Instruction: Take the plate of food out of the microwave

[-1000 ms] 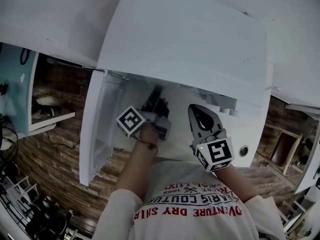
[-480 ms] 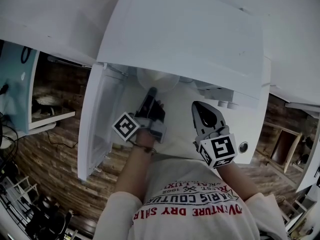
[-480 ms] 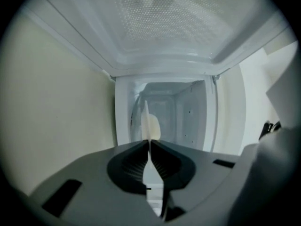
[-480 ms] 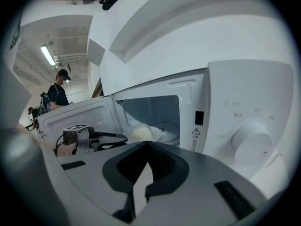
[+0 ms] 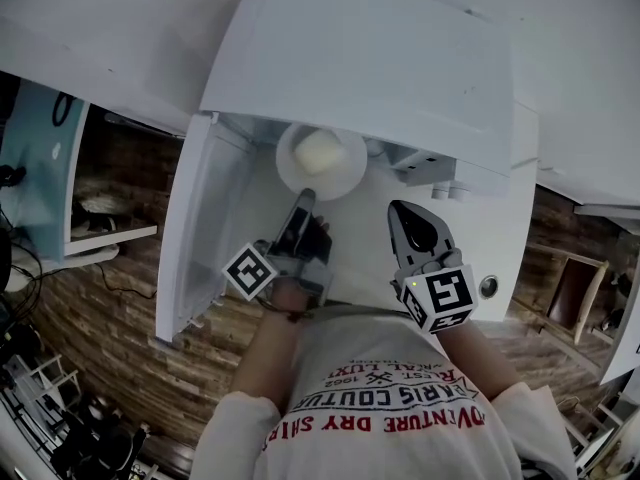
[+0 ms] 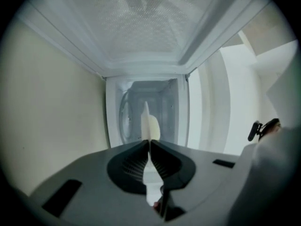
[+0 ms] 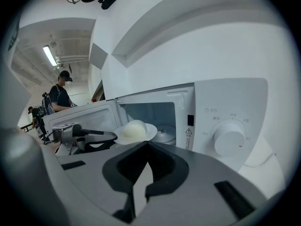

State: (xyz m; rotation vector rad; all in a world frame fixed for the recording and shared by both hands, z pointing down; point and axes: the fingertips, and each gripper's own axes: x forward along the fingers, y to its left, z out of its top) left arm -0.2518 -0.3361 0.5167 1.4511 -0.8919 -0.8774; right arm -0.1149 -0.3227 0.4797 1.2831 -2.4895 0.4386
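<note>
A white plate (image 5: 338,176) with a pale round bun (image 5: 318,152) hangs just outside the white microwave (image 5: 380,58). My left gripper (image 5: 303,197) is shut on the plate's near rim. In the left gripper view the plate (image 6: 145,119) shows edge-on between the closed jaws of the left gripper (image 6: 148,142), with the bun (image 6: 154,128) beside it and the oven cavity behind. My right gripper (image 5: 398,209) hovers to the right, in front of the control panel, shut and holding nothing. The right gripper view shows the right gripper (image 7: 147,145), the plate (image 7: 149,130) and the left gripper (image 7: 112,135).
The microwave door (image 5: 195,238) stands open to the left. A dial (image 7: 230,138) sits on the panel at the right. White cupboards hang overhead. Shelving (image 5: 90,218) stands at the far left over a wood-look floor. A person (image 7: 61,95) stands far behind.
My left gripper has drawn back toward me and a little up, bringing the plate out from under the microwave's top into full view. The right gripper shifted only slightly.
</note>
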